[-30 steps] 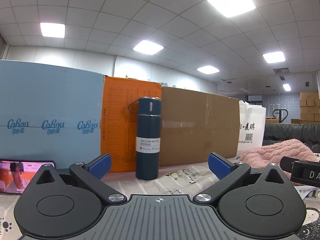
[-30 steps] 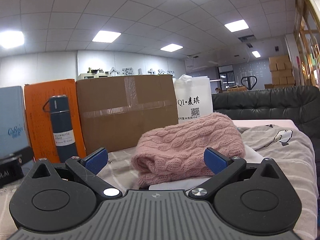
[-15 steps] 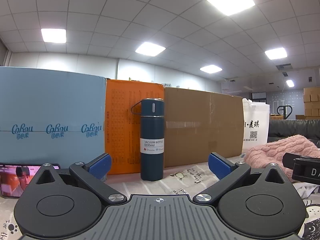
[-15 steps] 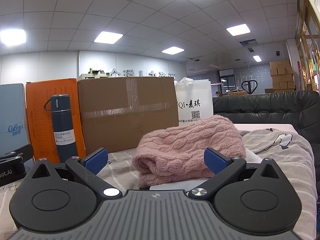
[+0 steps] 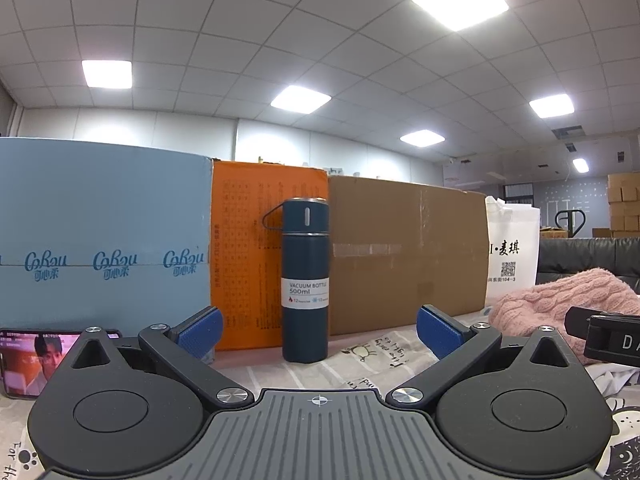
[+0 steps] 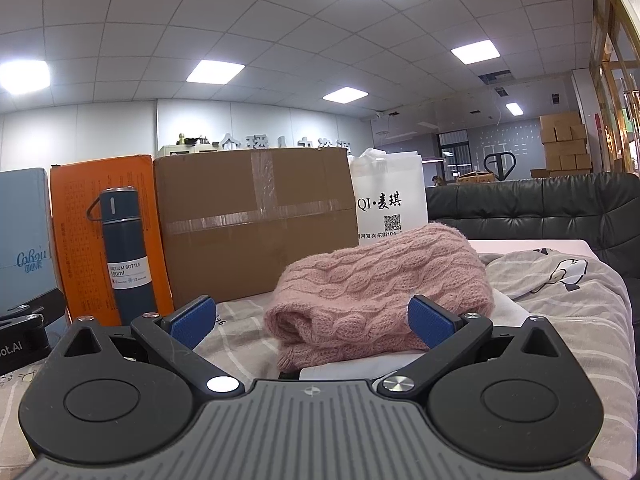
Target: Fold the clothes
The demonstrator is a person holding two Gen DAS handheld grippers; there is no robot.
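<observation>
The pink knitted sweater (image 6: 380,292) lies already bundled in a thick roll on a white folded garment (image 6: 360,366), on the cloth-covered desk (image 6: 240,320), directly ahead of the right hand-held gripper (image 6: 312,322) and off to the right in the left wrist view. It looks soft, bulky and light, with a loose cable knit that would likely stretch and snag instead of sliding; a hold on a doubled edge or a hem would probably serve better than a pinch on the rounded top. A grey printed garment (image 6: 560,292) lies spread just beside it to the right. The right hand-held gripper is spread wide, its blue pads holding nothing and, as far as can be told, touching nothing. The left hand-held gripper (image 5: 318,336) is equally wide apart and empty, facing a dark blue bottle (image 5: 305,280) that stands upright before an orange box (image 5: 248,248) and a cardboard box (image 5: 408,256).
</observation>
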